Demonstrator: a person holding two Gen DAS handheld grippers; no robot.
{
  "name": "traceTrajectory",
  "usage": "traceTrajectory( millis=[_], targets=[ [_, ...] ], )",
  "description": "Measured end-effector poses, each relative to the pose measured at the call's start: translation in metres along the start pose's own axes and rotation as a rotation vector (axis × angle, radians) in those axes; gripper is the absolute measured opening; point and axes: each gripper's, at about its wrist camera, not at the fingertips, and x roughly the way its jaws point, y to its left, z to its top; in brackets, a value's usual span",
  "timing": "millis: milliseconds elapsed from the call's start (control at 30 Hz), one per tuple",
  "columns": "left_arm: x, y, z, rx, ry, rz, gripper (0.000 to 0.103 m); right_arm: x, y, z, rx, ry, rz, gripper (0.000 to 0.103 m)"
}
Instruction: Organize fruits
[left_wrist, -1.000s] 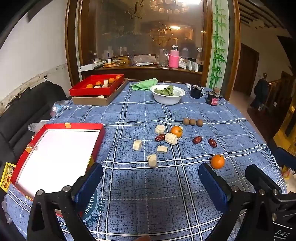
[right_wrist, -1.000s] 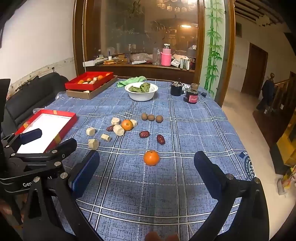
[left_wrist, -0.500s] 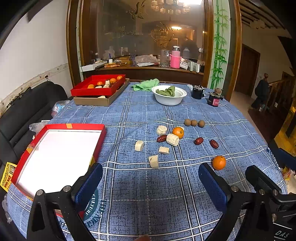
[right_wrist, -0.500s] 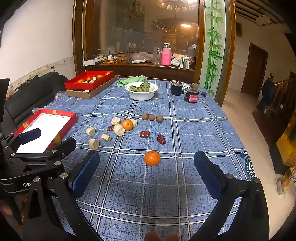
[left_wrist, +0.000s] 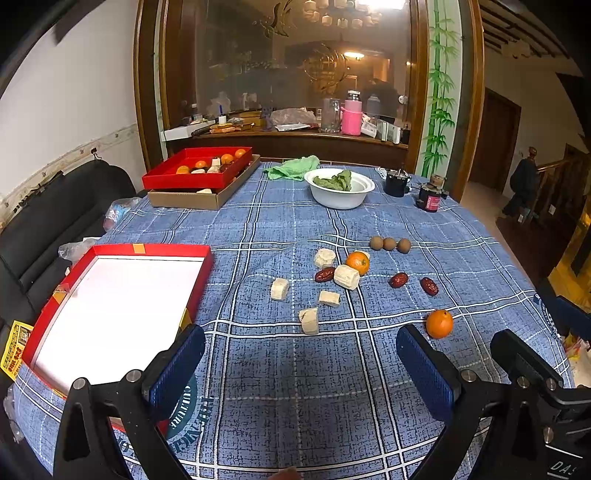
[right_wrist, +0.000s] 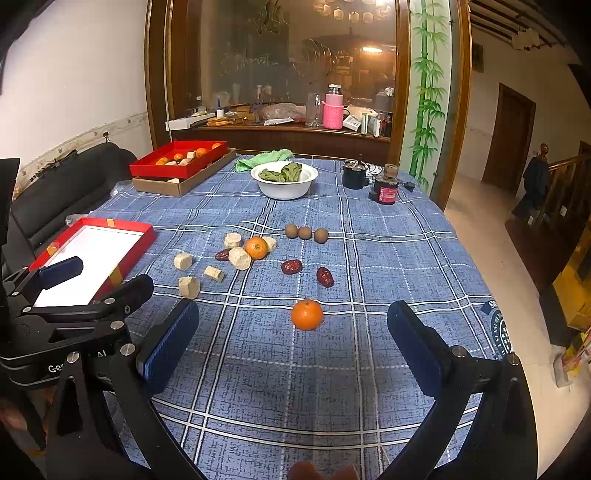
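Fruits lie loose on the blue checked tablecloth: a near orange, a second orange, red dates, three brown round fruits and several pale cut chunks. An empty red tray with a white bottom sits at the left. My left gripper is open and empty above the near table. My right gripper is open and empty, just short of the near orange.
A second red tray with fruit rests on a cardboard box at the far left. A white bowl of greens, a green cloth, a black cup and a small jar stand at the back.
Both views have shifted only slightly; the fruits sit marginally lower in the left wrist view. Both grippers stay open and empty.
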Motion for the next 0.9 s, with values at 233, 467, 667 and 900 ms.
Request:
traceTrajectory(
  millis=[233, 467, 667, 900],
  targets=[
    [0.0005, 0.0, 0.0003, -0.001, 0.0, 0.0, 0.103, 0.0, 0.0012, 0.0005, -0.001, 0.001, 0.0, 0.103],
    [0.0014, 0.002, -0.0002, -0.003, 0.003, -0.001, 0.103, 0.0011, 0.0048, -0.0002, 0.001, 0.004, 0.001, 0.103],
    [0.0027, 0.0016, -0.0006, -0.002, 0.006, 0.001, 0.103, 0.0016, 0.0056, -0.0003, 0.001, 0.004, 0.003, 0.103],
    [0.0042, 0.0022, 0.0001, -0.004, 0.01, 0.001, 0.103, 0.0023, 0.0087, -0.0006, 0.002, 0.004, 0.003, 0.103]
  ],
)
